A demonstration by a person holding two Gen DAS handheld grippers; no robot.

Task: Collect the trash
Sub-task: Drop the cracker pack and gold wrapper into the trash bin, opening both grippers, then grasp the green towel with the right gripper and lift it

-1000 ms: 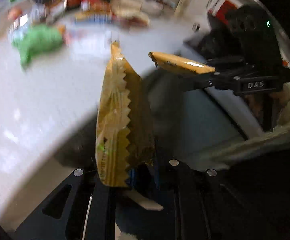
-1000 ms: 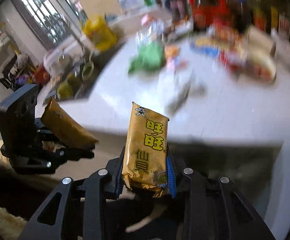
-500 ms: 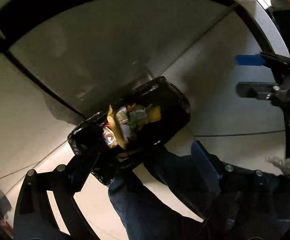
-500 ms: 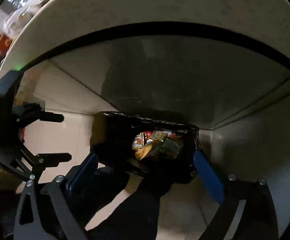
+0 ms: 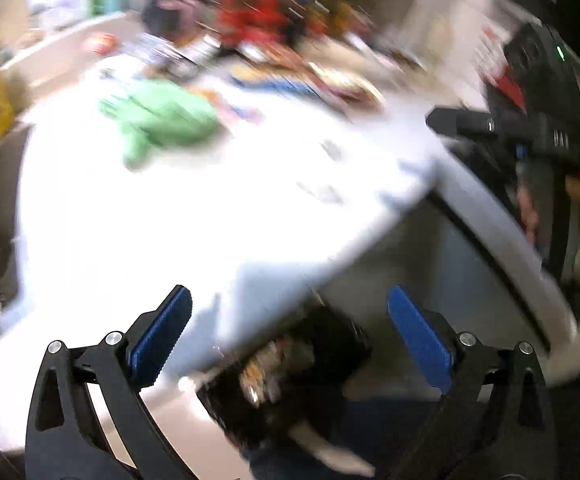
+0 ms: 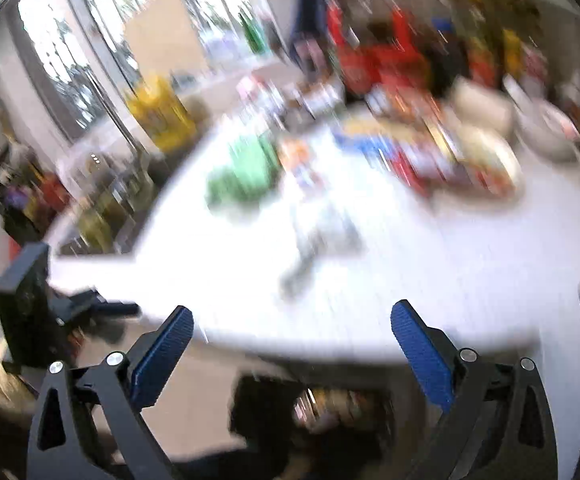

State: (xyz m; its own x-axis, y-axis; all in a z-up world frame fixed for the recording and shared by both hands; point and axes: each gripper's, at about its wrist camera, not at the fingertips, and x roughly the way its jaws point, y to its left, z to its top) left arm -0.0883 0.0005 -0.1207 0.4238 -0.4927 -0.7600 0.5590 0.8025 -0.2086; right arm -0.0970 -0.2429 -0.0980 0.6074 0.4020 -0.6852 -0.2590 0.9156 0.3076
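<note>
Everything is motion-blurred. My left gripper (image 5: 288,294) points over the edge of the white table (image 5: 170,220); its jaws are opening and nothing is between the blue pads. My right gripper (image 6: 293,309) stands open and empty over the same table (image 6: 429,288). Under the table edge sits a black trash bag (image 5: 341,340), also at the bottom of the right wrist view (image 6: 258,408), with colourful wrappers (image 5: 266,368) inside. A green bag (image 5: 162,120) (image 6: 246,172) lies farther back on the table. A crumpled pale wrapper (image 6: 317,240) lies mid-table.
Packets, red boxes and bottles (image 6: 389,64) crowd the far side of the table. A yellow container (image 6: 158,112) stands at the left by the windows. A person's trouser leg (image 5: 389,440) shows beside the bag.
A second ago each gripper held a yellow snack packet. Half a second ago both were open above the trash bag. Now both point back up at the table, empty.
</note>
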